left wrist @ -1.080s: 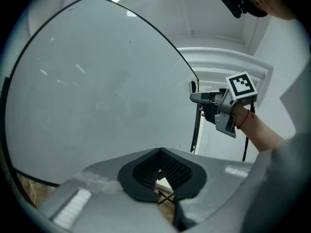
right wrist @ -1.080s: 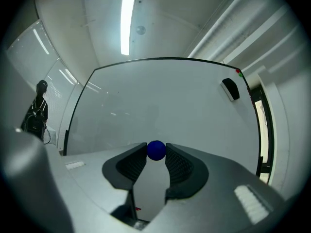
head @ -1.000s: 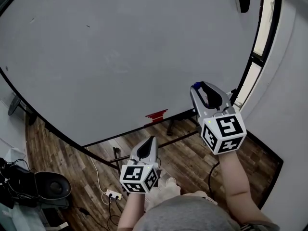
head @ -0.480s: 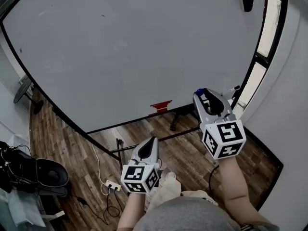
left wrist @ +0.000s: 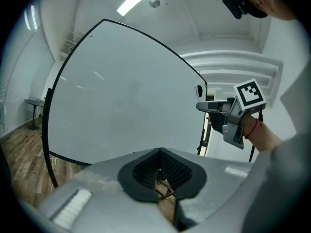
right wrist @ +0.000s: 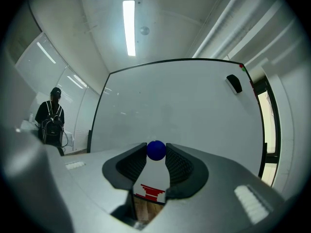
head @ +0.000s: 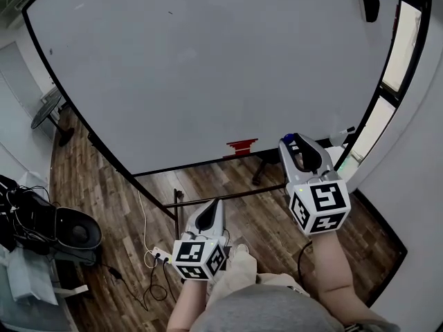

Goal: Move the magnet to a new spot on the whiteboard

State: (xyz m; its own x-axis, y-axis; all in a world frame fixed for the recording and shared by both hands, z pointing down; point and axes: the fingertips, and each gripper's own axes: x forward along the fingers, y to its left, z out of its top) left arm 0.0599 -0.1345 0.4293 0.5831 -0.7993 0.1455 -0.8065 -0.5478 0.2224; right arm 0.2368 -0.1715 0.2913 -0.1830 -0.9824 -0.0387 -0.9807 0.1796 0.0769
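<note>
A small round blue magnet [right wrist: 156, 150] is pinched between the tips of my right gripper [right wrist: 156, 152], which is shut on it in front of the large whiteboard [right wrist: 180, 106]. From the head view the magnet [head: 288, 139] shows as a blue spot at the tip of the right gripper [head: 291, 141], a little off the lower right part of the whiteboard [head: 208, 68]. My left gripper [head: 214, 203] hangs lower, over the floor, away from the board. Its jaws are closed together with nothing between them [left wrist: 163, 191].
A red mark [head: 241, 146] sits at the board's bottom edge, and a black eraser [head: 370, 5] at its top right. The board's stand [head: 176, 209] and a power strip [head: 158, 256] with cables are on the wooden floor. A black bag [head: 69, 234] lies left. A person [right wrist: 51, 118] stands far left.
Both grippers have drifted away from the whiteboard and a little lower. The blue magnet stays held in the right gripper. More of the board and floor shows now.
</note>
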